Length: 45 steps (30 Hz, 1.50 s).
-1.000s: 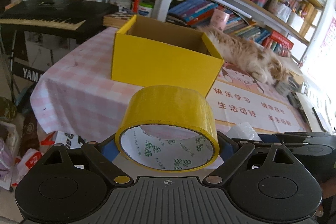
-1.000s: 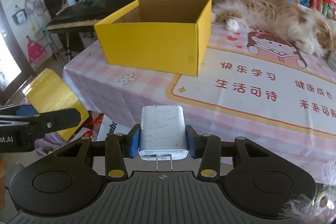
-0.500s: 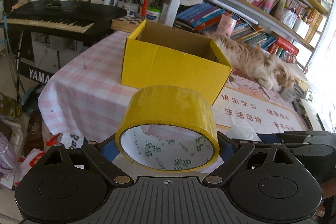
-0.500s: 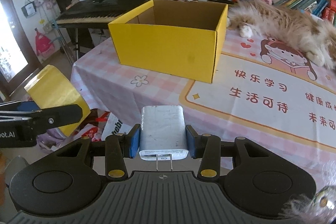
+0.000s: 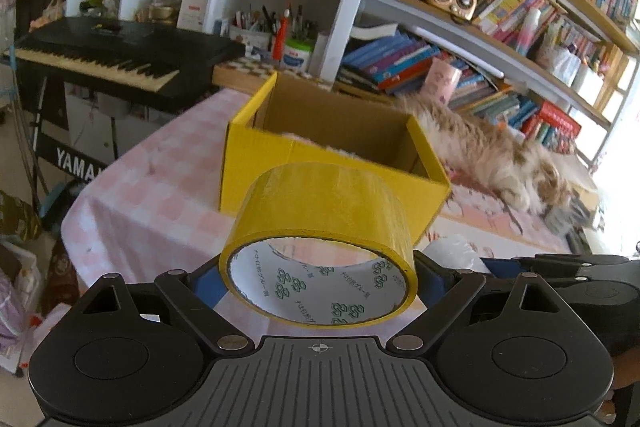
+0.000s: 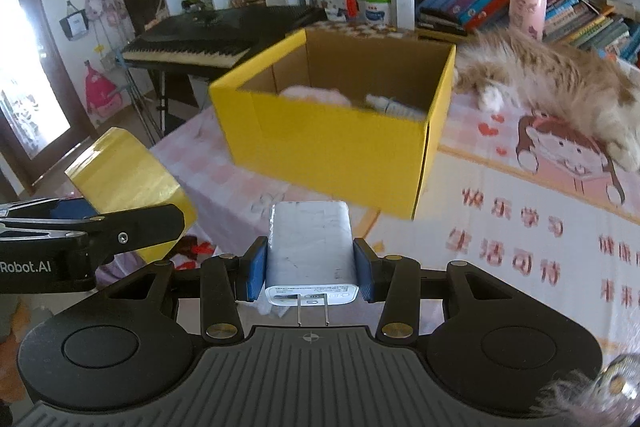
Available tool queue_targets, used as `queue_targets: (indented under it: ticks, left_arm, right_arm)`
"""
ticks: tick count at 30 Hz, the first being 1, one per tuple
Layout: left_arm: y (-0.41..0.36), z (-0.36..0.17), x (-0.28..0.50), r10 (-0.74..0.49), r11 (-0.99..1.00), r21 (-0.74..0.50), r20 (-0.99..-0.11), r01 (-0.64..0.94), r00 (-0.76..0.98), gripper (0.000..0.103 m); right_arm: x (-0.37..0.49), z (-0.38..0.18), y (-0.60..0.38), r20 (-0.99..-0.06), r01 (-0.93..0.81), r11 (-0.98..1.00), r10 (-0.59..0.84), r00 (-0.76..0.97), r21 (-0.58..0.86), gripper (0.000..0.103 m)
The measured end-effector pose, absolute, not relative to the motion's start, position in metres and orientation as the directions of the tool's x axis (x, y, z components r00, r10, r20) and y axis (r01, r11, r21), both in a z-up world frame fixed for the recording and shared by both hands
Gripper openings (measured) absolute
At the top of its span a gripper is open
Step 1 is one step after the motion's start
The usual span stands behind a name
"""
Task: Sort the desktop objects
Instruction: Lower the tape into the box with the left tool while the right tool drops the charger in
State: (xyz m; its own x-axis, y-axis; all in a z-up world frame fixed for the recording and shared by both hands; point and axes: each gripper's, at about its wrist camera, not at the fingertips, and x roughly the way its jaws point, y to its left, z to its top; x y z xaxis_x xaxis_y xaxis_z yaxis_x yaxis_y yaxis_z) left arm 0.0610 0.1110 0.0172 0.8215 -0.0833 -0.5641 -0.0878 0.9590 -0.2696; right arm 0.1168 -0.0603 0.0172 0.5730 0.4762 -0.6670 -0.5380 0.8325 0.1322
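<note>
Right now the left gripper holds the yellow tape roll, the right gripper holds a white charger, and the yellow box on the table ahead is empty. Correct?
Not quite: the yellow box is not empty. The right wrist view shows something pink and a pale item lying inside it. The rest holds: the left gripper is closed on the yellow tape roll, and the right gripper clamps the white charger.

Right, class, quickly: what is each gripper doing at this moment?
Left gripper: closed on the yellow tape roll.
Right gripper: closed on the white charger.

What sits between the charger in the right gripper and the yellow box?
Only bare checked tablecloth, seen in the right wrist view, between the charger and the yellow box.
</note>
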Motion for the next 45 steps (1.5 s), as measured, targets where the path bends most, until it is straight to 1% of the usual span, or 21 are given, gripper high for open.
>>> queue_targets:
  ticks: [6,14,20,24,29,34,39,41,45]
  left_arm:
    - [0.108,0.025,0.1,-0.049,0.961,-0.257,-0.526,-0.103,0.849,0.093]
    - [0.104,0.037,0.16,0.003,0.959,-0.248,-0.467,-0.134,0.884,0.093]
    - [0.1,0.037,0.205,0.033,0.971,-0.192,-0.474,-0.14,0.88,0.093]
    - [0.107,0.036,0.239,0.053,0.973,-0.17,-0.503,-0.158,0.863,0.093]
    - [0.118,0.026,0.29,0.045,0.981,-0.123,-0.608,-0.149,0.792,0.093]
    - [0.119,0.015,0.326,0.048,0.989,-0.073,-0.67,-0.13,0.741,0.093]
    - [0.106,0.001,0.346,0.071,0.995,0.0,-0.735,-0.104,0.674,0.094]
    - [0.103,0.0,0.346,0.084,0.996,0.033,-0.743,-0.089,0.664,0.094]
    - [0.104,-0.001,0.345,0.088,0.995,0.029,-0.749,-0.1,0.657,0.094]
  right_arm:
    - [0.16,0.037,-0.062,-0.629,-0.577,0.811,0.5,0.595,0.1,0.041]
    - [0.24,0.06,-0.065,-0.575,-0.607,0.793,0.515,0.635,0.04,0.041]
    - [0.299,0.058,-0.058,-0.575,-0.632,0.775,0.526,0.627,0.02,0.041]
    - [0.327,0.047,-0.044,-0.594,-0.667,0.745,0.538,0.598,0.004,0.041]
    - [0.344,0.029,-0.021,-0.63,-0.727,0.685,0.543,0.556,-0.052,0.041]
    - [0.352,0.012,0.003,-0.667,-0.794,0.59,0.533,0.521,-0.148,0.041]
    - [0.364,-0.004,0.015,-0.715,-0.819,0.542,0.495,0.493,-0.189,0.041]
    - [0.367,-0.009,0.017,-0.734,-0.825,0.53,0.48,0.48,-0.193,0.041]
    - [0.367,-0.011,0.016,-0.744,-0.828,0.528,0.474,0.47,-0.187,0.041]
